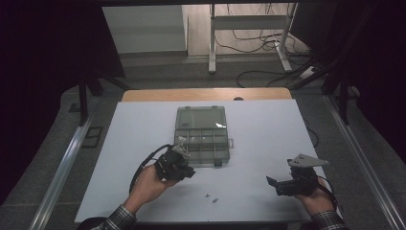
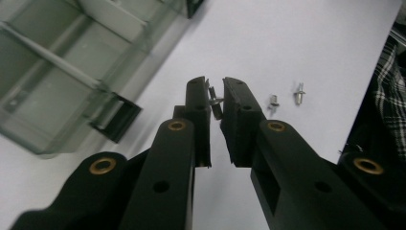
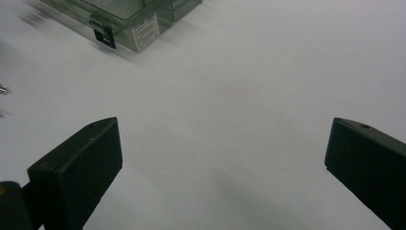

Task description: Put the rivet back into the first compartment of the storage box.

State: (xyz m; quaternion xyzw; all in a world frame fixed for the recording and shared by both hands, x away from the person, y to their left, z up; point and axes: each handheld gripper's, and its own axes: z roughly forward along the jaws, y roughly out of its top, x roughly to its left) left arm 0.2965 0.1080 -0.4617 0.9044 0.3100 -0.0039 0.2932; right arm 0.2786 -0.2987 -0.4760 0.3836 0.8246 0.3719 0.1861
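A tiny metal pin (image 2: 216, 101), partly hidden, was pinched by the left hand-held gripper (image 2: 216, 103), while the right hand-held gripper (image 3: 222, 153) was held wide open.

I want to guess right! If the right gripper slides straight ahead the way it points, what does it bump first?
Probably nothing soon: the open right gripper faces bare white table. The clear box sits far off, left of its line.

White table (image 1: 268, 139): organizer box (image 1: 202, 135), two screws (image 1: 211, 198).
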